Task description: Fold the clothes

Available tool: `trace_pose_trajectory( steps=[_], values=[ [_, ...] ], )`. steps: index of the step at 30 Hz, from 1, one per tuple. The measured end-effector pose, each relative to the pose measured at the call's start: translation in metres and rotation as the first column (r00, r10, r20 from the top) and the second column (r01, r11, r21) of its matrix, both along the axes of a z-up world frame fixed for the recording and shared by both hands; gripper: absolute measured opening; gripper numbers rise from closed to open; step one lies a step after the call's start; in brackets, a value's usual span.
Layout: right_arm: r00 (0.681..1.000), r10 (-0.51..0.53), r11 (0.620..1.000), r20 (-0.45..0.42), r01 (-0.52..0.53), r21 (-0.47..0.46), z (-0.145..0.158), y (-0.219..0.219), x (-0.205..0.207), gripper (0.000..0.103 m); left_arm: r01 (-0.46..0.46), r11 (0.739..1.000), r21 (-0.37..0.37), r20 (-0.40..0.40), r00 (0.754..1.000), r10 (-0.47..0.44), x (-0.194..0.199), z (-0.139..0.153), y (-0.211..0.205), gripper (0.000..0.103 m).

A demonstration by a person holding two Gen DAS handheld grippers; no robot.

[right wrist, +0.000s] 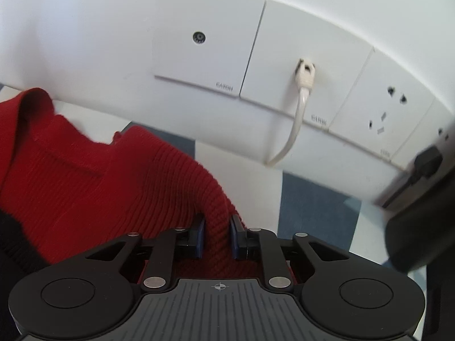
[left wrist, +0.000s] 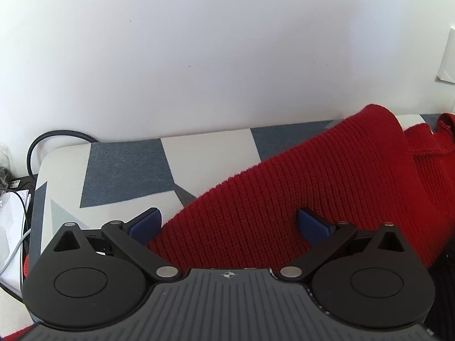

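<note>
Lower centre of the left wrist view, the left gripper point(left wrist: 229, 226) stands wide, its blue pads straddling the red knit sweater point(left wrist: 298, 187) without pinching it. It needs to bite the hem squarely so both corners lift level. In the right wrist view, the right gripper point(right wrist: 216, 236) sits narrow, clamped on a bunched ridge. The ribbed, thick wool slumps across the grey-and-white patterned counter point(left wrist: 128, 167), against the wall.
</note>
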State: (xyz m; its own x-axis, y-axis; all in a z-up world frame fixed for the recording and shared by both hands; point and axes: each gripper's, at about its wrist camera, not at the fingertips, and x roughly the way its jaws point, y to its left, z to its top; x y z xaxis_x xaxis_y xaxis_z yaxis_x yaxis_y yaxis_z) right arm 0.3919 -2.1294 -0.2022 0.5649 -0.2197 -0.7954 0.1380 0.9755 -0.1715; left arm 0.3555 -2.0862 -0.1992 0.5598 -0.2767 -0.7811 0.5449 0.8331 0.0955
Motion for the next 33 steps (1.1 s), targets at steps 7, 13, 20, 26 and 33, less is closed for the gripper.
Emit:
trace_pose_trajectory(
  steps=[7,13,20,26,33],
  values=[
    [0.999,-0.035,0.999,0.014,0.036,-0.030,-0.016,-0.011,0.014,0.016,-0.062,0.996,-0.057,-0.002,0.998,0.062,0.017,-0.004,-0.003,0.103],
    [0.997,-0.068,0.996,0.029,0.070,-0.047,-0.019,-0.018,0.021,0.017,-0.095,0.993,-0.065,0.016,0.995,0.097,0.030,-0.006,-0.012,0.103],
    [0.996,-0.080,0.987,0.026,0.083,-0.139,0.002,-0.008,0.017,0.060,-0.114,0.991,0.067,0.045,0.993,0.111,0.019,0.014,-0.031,0.103],
    [0.942,-0.138,0.990,0.305,0.135,0.032,0.091,-0.015,-0.049,0.099,0.060,0.997,-0.038,0.058,0.997,-0.057,-0.038,0.072,-0.002,0.103],
    [0.926,-0.131,0.980,0.353,0.066,0.190,0.140,-0.018,-0.153,0.102,0.041,0.981,-0.191,-0.176,0.982,-0.075,-0.083,0.076,0.071,0.103]
  ],
)
